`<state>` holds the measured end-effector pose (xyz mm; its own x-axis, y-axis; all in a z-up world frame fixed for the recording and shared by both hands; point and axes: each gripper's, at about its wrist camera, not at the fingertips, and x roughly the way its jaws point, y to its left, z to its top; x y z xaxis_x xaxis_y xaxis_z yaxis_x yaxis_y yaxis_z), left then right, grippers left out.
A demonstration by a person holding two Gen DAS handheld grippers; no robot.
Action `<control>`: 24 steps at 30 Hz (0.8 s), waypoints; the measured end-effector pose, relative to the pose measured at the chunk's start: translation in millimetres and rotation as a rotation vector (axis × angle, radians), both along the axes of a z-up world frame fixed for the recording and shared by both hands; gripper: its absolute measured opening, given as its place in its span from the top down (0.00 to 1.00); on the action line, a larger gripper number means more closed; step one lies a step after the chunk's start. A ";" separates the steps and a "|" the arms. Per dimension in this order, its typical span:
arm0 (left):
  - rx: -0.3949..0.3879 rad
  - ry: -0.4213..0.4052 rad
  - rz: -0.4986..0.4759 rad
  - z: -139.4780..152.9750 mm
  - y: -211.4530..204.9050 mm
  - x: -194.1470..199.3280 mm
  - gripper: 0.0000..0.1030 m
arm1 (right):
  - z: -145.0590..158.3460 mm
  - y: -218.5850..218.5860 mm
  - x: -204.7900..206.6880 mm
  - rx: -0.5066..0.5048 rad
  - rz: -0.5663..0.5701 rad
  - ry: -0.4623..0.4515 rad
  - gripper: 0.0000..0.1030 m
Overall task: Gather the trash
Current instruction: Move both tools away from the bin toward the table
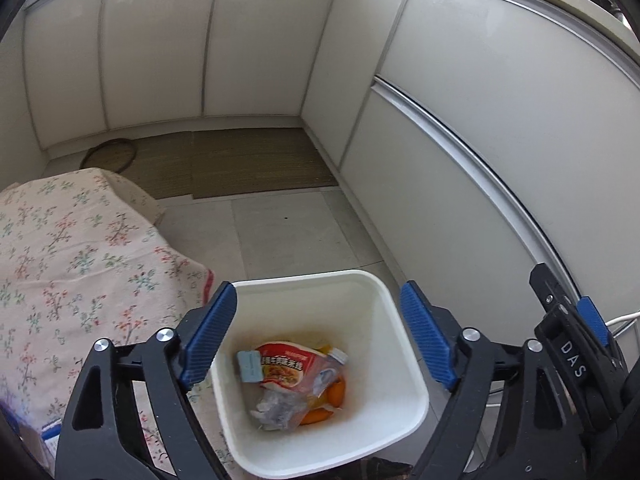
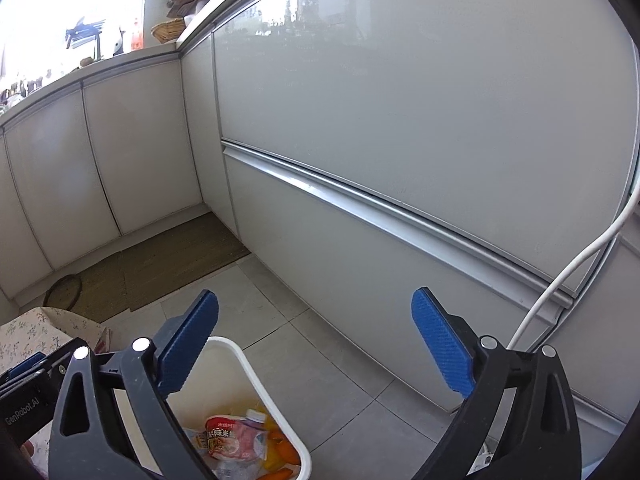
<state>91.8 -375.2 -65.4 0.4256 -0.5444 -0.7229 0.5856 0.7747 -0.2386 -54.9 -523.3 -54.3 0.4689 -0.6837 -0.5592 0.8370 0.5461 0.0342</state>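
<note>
Both grippers hanging wide open over the bin

Left gripper (image 1: 318, 334) and right gripper (image 2: 316, 346) are holding nothing; the trash (image 1: 294, 380) is sitting inside the white bin (image 1: 404, 364), lower middle of frame.

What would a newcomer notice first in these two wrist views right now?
Probably the white square plastic bin on the grey tiled floor, holding a red printed snack wrapper atop clear plastic and orange scraps. Next, the left hand-held gripper, open and empty, above it. The pink floral cloth to the bin's left also stands out.
</note>
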 end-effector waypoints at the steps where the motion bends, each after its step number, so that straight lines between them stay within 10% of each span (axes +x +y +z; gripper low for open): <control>1: 0.006 0.001 0.016 -0.7 4.8 0.6 0.18 | 0.4 4.1 2.0 -0.001 0.011 0.000 0.07; 24: 0.067 -0.022 0.406 2.4 188.4 14.8 0.13 | 8.9 149.5 80.3 -0.078 0.359 0.018 0.07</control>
<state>106.6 -186.8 -63.0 0.6121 -0.2814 -0.7390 0.2339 0.9571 -0.1708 25.5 -373.9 -45.4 0.6775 -0.5179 -0.5222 0.5914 0.8057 -0.0317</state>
